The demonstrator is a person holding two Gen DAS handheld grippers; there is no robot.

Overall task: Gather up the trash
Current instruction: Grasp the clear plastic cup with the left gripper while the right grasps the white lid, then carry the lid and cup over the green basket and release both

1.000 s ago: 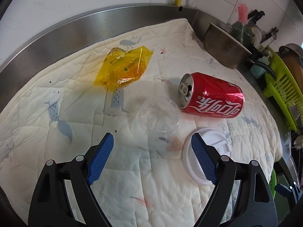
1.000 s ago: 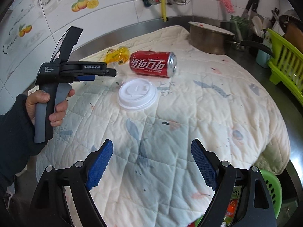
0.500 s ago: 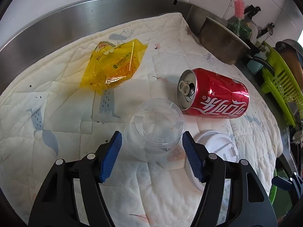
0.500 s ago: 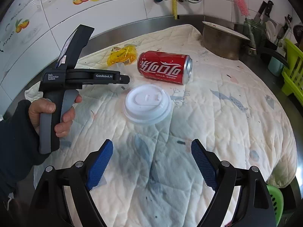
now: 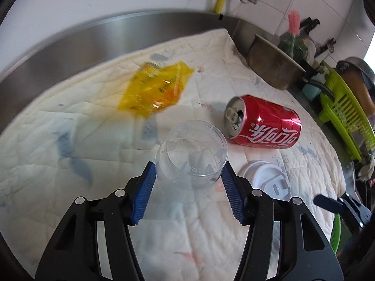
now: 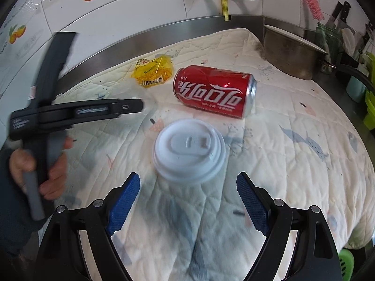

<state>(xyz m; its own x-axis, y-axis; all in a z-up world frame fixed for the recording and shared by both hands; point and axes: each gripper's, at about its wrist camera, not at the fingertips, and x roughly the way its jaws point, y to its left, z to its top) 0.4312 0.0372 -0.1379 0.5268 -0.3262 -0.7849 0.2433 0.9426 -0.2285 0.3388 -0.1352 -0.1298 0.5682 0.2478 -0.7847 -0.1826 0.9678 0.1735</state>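
Observation:
In the left wrist view my left gripper point(image 5: 188, 179) is shut on a clear plastic cup point(image 5: 191, 151), its blue pads against the cup's sides, and holds it above the quilted cloth point(image 5: 70, 140). A red cola can point(image 5: 264, 125) lies on its side to the right, a yellow wrapper point(image 5: 154, 89) lies behind, and a white cup lid point(image 5: 264, 183) lies at the lower right. In the right wrist view my right gripper point(image 6: 187, 200) is open just in front of the white lid point(image 6: 189, 151). The can point(image 6: 214, 92) and the wrapper point(image 6: 153, 71) lie beyond it. The left gripper's body point(image 6: 70, 112) shows at the left.
A metal pot point(image 6: 290, 53) stands at the cloth's back right corner. A green dish rack point(image 5: 344, 114) with kitchenware is at the right. A steel backsplash point(image 5: 93, 37) and tiled wall run along the back. A green basket point(image 6: 346, 262) sits below the counter's front edge.
My left gripper has moved forward around the clear cup, closed on it and raised it. My right gripper has moved closer to the white lid, still open.

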